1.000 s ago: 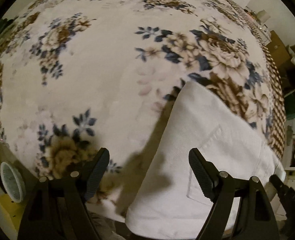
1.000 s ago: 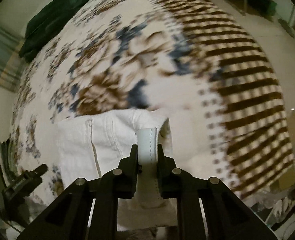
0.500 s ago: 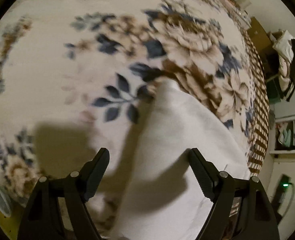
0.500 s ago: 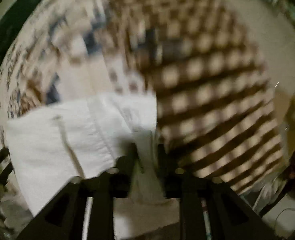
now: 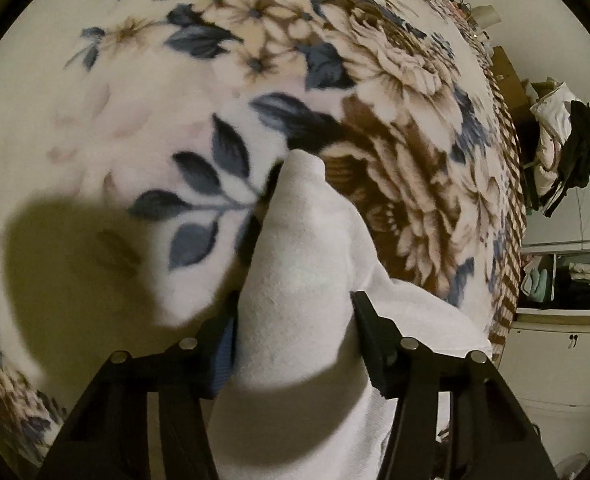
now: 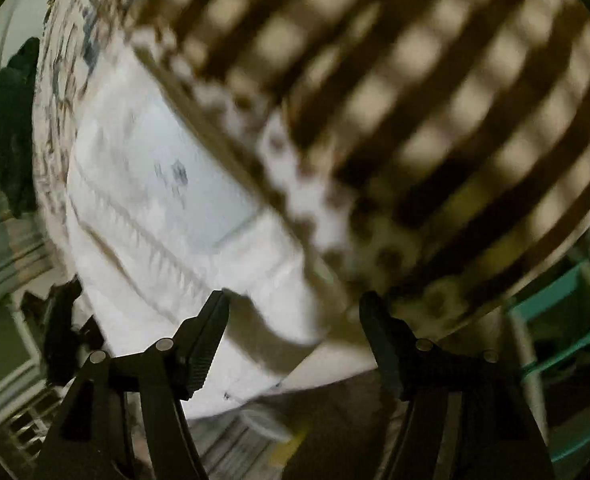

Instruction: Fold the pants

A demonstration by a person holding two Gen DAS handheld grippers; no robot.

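Observation:
The white pants (image 5: 307,264) lie folded on a floral blanket (image 5: 143,92) on the bed. My left gripper (image 5: 293,344) is shut on a thick bunched fold of the pants, which bulges up between its fingers. In the right wrist view the pants (image 6: 167,200) lie flat with a seam and a label showing, near the bed's edge. My right gripper (image 6: 295,332) is open and empty just above their near corner. The right view is blurred by motion.
The blanket's brown striped border (image 6: 415,80) hangs over the bed edge. A dark green garment (image 6: 11,120) lies far left on the bed. Clothes hang on a rack (image 5: 567,152) right of the bed. A teal frame (image 6: 563,320) stands right.
My left gripper moved forward and closed on the pants. My right gripper let go of the white fabric, opened, and swung toward the striped edge.

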